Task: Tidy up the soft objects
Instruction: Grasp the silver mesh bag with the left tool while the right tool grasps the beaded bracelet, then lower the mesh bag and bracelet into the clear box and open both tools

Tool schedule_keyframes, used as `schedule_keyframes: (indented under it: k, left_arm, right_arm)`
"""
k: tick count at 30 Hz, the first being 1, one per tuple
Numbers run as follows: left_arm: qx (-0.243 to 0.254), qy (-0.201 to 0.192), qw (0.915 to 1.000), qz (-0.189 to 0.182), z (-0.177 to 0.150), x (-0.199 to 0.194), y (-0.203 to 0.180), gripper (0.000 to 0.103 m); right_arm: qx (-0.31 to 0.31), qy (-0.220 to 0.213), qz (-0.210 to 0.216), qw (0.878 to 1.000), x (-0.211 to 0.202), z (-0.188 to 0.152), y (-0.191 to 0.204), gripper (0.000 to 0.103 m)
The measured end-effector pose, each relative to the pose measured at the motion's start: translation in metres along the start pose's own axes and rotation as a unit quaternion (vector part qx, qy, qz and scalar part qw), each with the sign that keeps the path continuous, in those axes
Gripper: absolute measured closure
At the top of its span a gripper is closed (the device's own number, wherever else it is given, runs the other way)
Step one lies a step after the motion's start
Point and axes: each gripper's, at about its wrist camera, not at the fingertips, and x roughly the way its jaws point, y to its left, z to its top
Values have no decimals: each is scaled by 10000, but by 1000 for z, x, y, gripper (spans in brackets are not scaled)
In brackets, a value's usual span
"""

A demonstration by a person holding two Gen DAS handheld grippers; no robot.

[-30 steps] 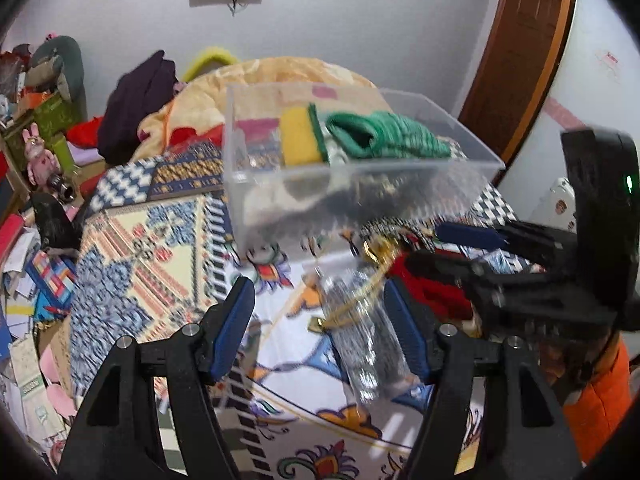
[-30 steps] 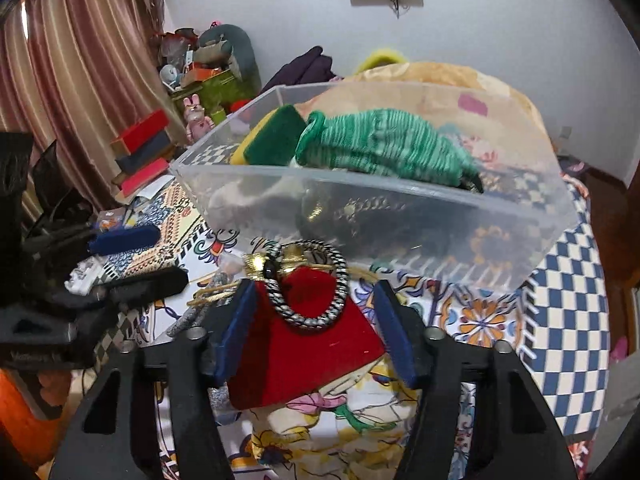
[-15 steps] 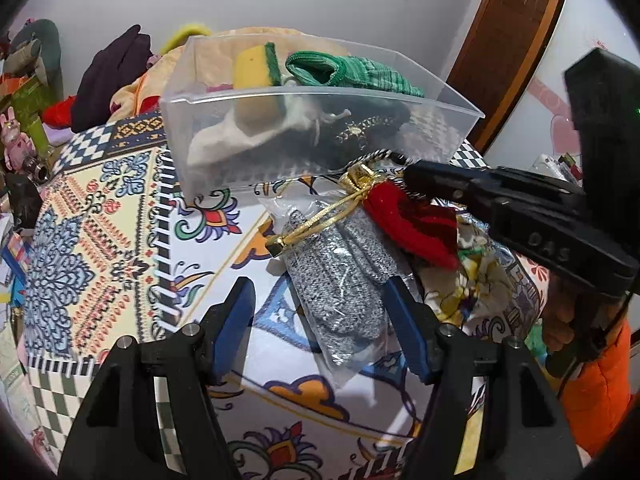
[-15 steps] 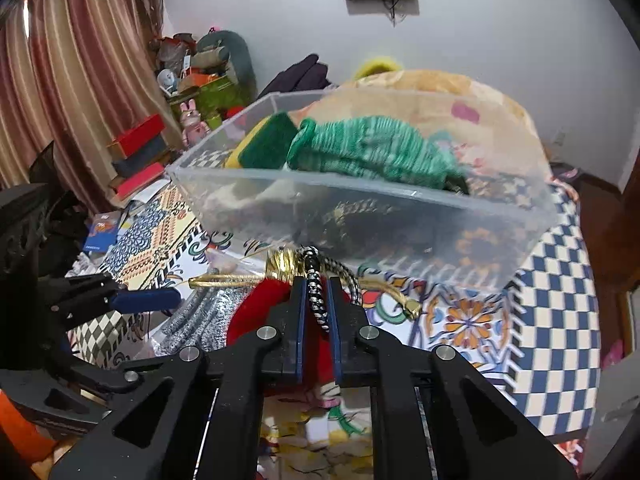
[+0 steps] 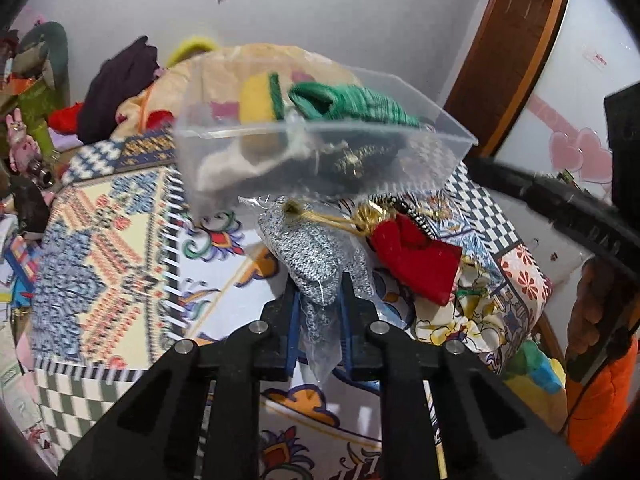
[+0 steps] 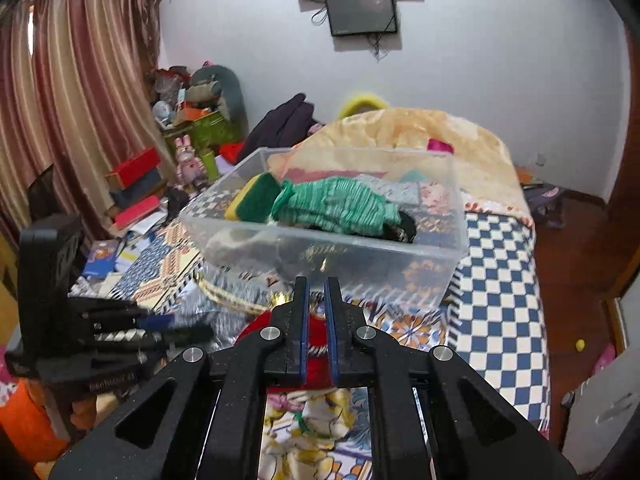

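Tongs on both sides are pinching now: left tongs clamp the bagged silver-grey knit at frame centre, right tongs grip the red pouch beside it. Pick-up step, I'd say; next comes lifting both into the clear bin behind.

In the left wrist view the box and the bed cover smear with motion. The tail of the grey bag disappears between the left tool's blue pads. In the right wrist view the right tool covers most of the red pouch, perhaps pinching its striped cord; the nip itself is hidden. The box's cloudy wall obscures the lower contents. The other tool's body blurs at the left edge.
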Motion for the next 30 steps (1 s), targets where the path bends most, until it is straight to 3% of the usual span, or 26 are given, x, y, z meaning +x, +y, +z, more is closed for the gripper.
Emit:
schedule_keyframes:
  k: [2,4,11,15,17,30]
  left_arm:
    - [-1,-105,9999,76,3,-6,6,87]
    - [-6,-196,9997,143,5,-13,9,87]
    - [-86,-429,9985,317,9,-32,20,87]
    - [-17,-550,9974,466,13,-39,19,87]
    - [13,-601,9969,509,16,-40,20,87]
    - [177,-1262,9896,663,50,-69,13,88]
  right_arm:
    - [-21,187,-68,9998,9,-4,2,83]
    - [-30,314,-121,9994,17,-10,3,58]
    - [-47,781,-246,9966,54,-20,1,56]
    - [143,750,-160,9970,56,-20,-9,85]
    - [155,687,-151,9974,53,-21,-11,94]
    - [167,-178,-260,9994,-7,-6,-15,97]
